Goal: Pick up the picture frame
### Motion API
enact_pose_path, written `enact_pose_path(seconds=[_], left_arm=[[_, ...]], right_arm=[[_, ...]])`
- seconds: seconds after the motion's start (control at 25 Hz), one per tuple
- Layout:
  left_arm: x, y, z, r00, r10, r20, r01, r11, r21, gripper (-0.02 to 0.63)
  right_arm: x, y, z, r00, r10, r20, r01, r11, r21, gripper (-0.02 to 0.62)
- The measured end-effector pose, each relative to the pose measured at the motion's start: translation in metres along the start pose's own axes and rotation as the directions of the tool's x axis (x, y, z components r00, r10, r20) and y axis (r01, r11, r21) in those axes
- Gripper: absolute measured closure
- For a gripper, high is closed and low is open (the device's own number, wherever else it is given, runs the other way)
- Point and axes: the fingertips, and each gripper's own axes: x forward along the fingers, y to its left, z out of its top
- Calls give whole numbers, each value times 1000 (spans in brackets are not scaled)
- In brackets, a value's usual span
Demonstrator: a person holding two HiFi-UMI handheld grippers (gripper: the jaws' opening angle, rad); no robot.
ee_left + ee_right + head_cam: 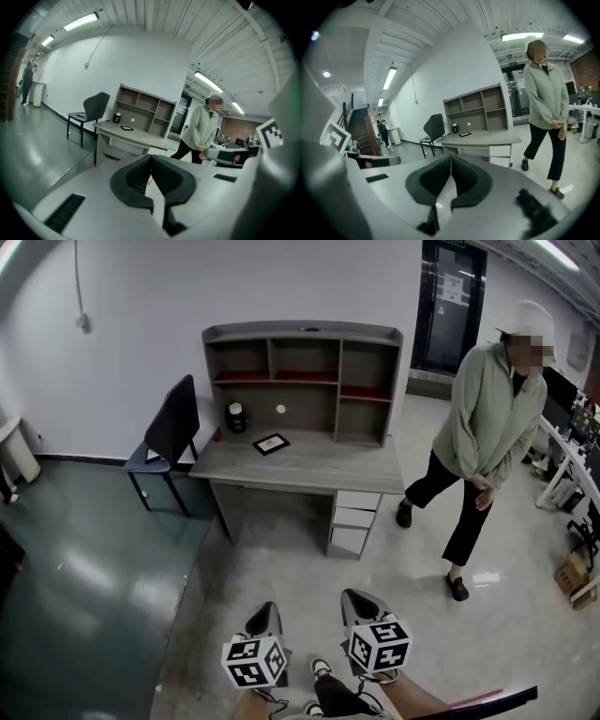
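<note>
Open-plan office: grey wooden desk with cubbyhole hutch (319,465), black shell chair (173,423), white equipment-laden workbench (587,108), ceiling strip light (80,21), glossy pale floor (281,559).

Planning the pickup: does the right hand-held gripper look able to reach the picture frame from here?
Probably not yet: the right hand-held gripper, shut, is across open floor from the frame on the desk. The way looks free.
</note>
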Motion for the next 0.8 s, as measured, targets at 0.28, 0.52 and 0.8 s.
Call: enact_pose_path(seconds=[0.28,0.52,0.8], left_arm=[[31,20,16,999,51,-2,-51,999,-8,594],[79,24,44,997,81,10,-81,997,-5,595],[140,16,86,995,87,39,-87,996,0,594]], right_arm=[[44,-19,15,1000,18,-4,-18,1000,25,563],[90,-45,43,999,43,-6,-43,999,22,563],[141,-82,84,998,65,2,-65,998,19,563]])
